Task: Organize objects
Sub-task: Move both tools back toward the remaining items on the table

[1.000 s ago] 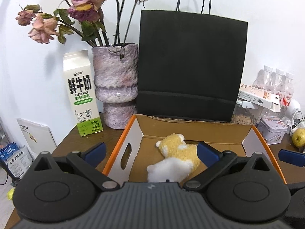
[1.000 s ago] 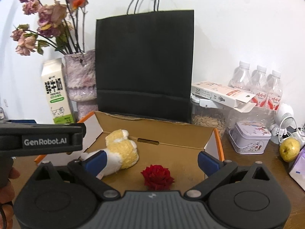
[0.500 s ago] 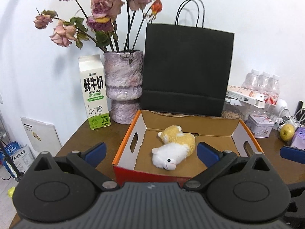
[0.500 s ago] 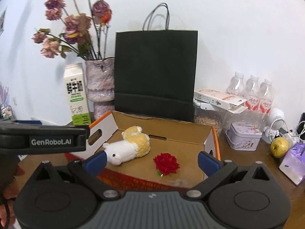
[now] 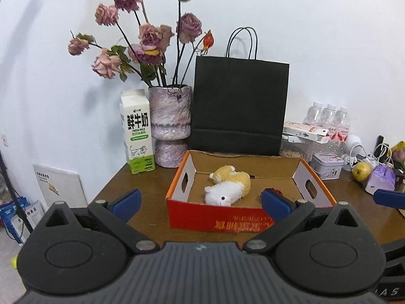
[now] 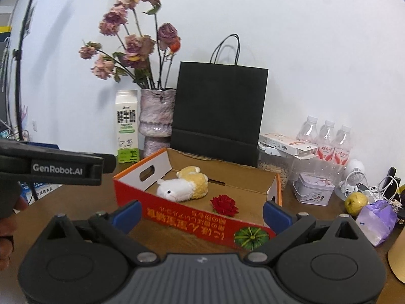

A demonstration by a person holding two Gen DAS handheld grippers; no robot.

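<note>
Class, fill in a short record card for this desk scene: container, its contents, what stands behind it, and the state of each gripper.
Container: open red and orange cardboard box on the brown wooden table
Contents: white and yellow plush toy lying on its side; red rose head beside it, apart
Behind the box: black paper carrier bag, mottled purple vase of dried roses, white and green milk carton
Left gripper: open, empty, short of the box
Right gripper: open, empty, short of the box

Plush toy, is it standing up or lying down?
Lying down: the plush toy rests on its side on the box floor.
</note>
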